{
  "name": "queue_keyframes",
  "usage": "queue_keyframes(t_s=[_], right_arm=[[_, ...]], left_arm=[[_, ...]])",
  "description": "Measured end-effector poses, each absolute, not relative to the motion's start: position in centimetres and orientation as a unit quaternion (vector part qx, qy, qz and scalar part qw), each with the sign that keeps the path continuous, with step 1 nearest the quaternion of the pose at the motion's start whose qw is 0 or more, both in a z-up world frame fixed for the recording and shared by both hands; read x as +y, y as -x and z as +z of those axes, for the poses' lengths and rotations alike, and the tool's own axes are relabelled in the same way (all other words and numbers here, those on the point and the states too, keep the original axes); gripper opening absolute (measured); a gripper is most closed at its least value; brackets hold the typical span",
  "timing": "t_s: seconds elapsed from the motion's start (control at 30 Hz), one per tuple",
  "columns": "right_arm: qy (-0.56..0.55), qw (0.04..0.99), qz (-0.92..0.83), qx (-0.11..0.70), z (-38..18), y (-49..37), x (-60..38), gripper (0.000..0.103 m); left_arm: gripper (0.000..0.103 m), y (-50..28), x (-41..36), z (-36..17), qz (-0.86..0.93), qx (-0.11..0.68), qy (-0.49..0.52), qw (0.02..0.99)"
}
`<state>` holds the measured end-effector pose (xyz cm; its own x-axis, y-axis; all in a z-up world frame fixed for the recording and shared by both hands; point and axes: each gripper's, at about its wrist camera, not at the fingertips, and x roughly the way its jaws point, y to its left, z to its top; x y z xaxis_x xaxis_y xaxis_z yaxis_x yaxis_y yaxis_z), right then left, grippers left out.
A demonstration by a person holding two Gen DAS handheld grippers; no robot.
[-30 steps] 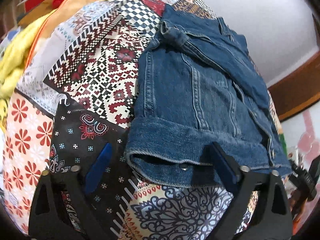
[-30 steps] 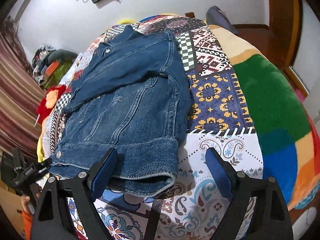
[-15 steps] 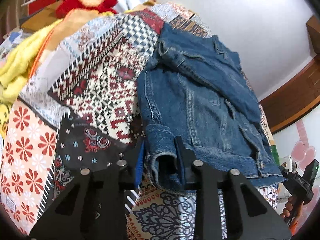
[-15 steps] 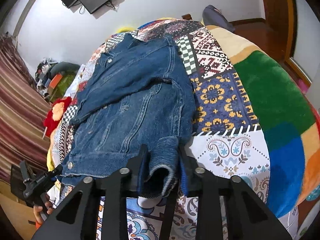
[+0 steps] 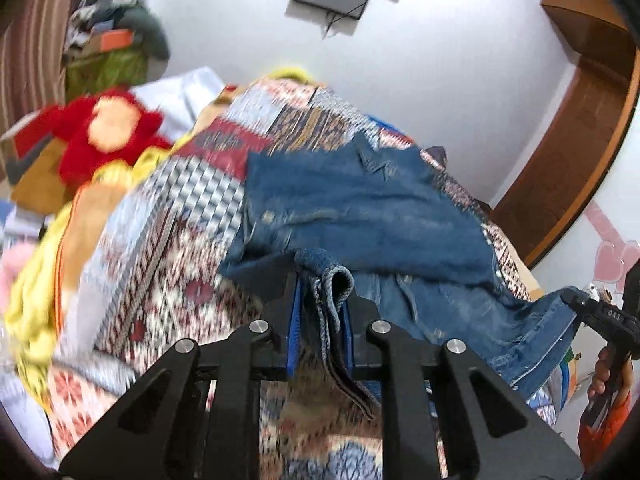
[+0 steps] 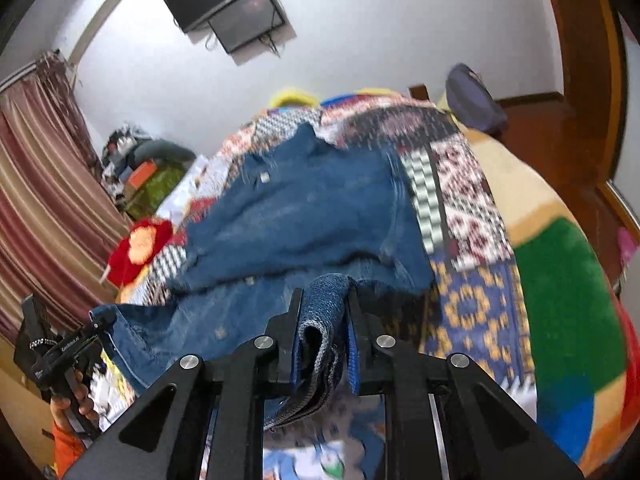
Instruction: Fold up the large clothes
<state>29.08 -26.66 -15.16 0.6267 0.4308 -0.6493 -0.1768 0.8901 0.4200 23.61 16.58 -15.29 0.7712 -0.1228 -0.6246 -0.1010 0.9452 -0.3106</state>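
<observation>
A blue denim jacket point(image 5: 360, 208) lies on a patchwork bedspread point(image 5: 168, 248); it also shows in the right wrist view point(image 6: 304, 216). My left gripper point(image 5: 322, 304) is shut on the jacket's bottom hem at one corner and holds it lifted off the bed. My right gripper point(image 6: 322, 320) is shut on the hem at the other corner, also lifted. The hem hangs between the two grippers. The other hand-held gripper shows at the edge of each view, at right in the left wrist view point(image 5: 600, 316) and at left in the right wrist view point(image 6: 60, 348).
A red plush toy point(image 5: 104, 128) and yellow cloth point(image 5: 32, 280) lie at the bed's left side. A wall-mounted screen point(image 6: 236, 12) hangs behind the bed. A dark bag point(image 6: 472, 96) sits at the far right corner by wooden trim. Striped curtains point(image 6: 40, 200) hang at left.
Both grippers closed on the jacket's hem corners, then raised it; the lower half of the jacket now hangs up off the bedspread and the views tilt up toward the wall.
</observation>
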Motion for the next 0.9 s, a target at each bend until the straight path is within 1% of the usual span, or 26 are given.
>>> queue_keyframes(t_s=[0.23, 0.53, 0.67, 0.77, 0.9], right_arm=[[-0.151, 0.903, 0.176, 0.363, -12.8, -34.7, -25.4, 0.014], [-0.112, 0.922, 0.17, 0.329, -10.8, -45.1, -23.0, 0.014], [-0.093, 0.924, 0.16, 0.334, -11.1, -50.8, -21.2, 0.014], [-0.081, 0.922, 0.148, 0.348, -12.2, -54.8, -20.1, 0.014], [-0.062, 0.913, 0.13, 0.381, -15.1, -59.5, -18.6, 0.014]], left_arm=[[0.015, -29.3, 17.3, -12.4, -0.017, 0.311, 0.141, 0.94], [0.014, -38.0, 20.6, -11.2, 0.001, 0.29, 0.162, 0.943], [0.014, -42.5, 22.4, -12.3, 0.012, 0.303, 0.197, 0.932], [0.014, -46.3, 23.3, -14.0, 0.017, 0.328, 0.206, 0.922], [0.014, -49.9, 24.1, -16.8, 0.02, 0.363, 0.207, 0.908]])
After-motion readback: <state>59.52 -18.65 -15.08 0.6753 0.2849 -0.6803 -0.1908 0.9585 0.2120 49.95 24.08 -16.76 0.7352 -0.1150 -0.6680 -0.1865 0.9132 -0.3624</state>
